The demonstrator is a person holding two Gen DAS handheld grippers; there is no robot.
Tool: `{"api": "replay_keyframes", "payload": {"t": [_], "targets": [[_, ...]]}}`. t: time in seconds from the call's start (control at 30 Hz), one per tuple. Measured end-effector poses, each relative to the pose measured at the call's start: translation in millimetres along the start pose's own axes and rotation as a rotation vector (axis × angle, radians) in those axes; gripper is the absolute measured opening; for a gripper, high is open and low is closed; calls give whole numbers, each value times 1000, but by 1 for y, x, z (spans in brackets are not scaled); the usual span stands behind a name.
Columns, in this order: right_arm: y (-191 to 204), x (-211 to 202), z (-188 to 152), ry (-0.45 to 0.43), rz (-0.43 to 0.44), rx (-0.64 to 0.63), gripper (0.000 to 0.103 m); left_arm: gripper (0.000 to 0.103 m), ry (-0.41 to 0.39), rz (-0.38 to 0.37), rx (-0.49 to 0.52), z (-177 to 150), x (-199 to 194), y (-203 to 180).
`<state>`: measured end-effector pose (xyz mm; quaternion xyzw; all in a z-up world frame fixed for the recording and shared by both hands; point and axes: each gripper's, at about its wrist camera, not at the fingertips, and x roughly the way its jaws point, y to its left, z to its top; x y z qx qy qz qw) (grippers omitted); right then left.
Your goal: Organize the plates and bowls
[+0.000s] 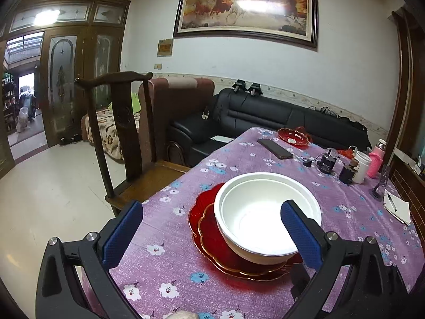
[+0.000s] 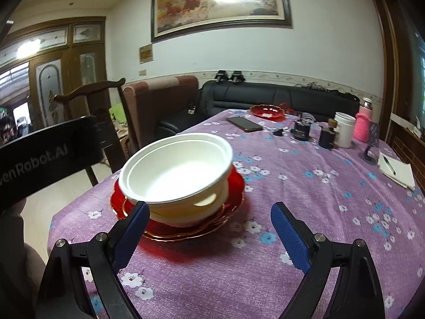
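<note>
On the desk (image 2: 305, 199), two white bowls (image 2: 175, 175) sit nested atop two stacked red plates (image 2: 212, 228). Both grippers, left (image 1: 212, 236) and right (image 2: 209, 235), hold their jaws wide, gripping nothing.

1. White bowls (image 1: 265, 212) (image 2: 175, 170): nested, upright, empty, stacked on the red plates.
2. Red plates (image 1: 209, 228) (image 2: 233, 183): gold-rimmed, scalloped, stacked flat near the table's edge.
3. Red dish (image 1: 293, 135) (image 2: 267, 111): alone at the far end.

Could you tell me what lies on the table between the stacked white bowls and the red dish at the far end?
Only a dark phone on the flowered cloth between bowls and dish, in both views.
</note>
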<state>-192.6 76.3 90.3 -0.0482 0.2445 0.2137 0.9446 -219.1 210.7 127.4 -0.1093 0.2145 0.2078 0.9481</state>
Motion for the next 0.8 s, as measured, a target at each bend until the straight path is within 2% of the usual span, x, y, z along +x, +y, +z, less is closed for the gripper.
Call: {"api": "replay_keyframes", "payload": {"t": [0.17, 0.27, 0.4, 0.7, 0.8], "targets": [[5, -3, 0, -5, 4, -6, 95, 103, 5, -4, 31, 6, 0, -1], [7, -5, -1, -15, 2, -13, 95, 103, 43, -19, 16, 2, -1, 2], [9, -3, -1, -12, 4, -20, 95, 103, 84, 10, 20, -5, 6, 6], [16, -1, 9, -1, 42, -56, 95, 103, 80, 53, 35, -5, 5, 7], [9, -2, 12, 11, 61, -48, 95, 103, 80, 39, 47, -4, 2, 1]]}}
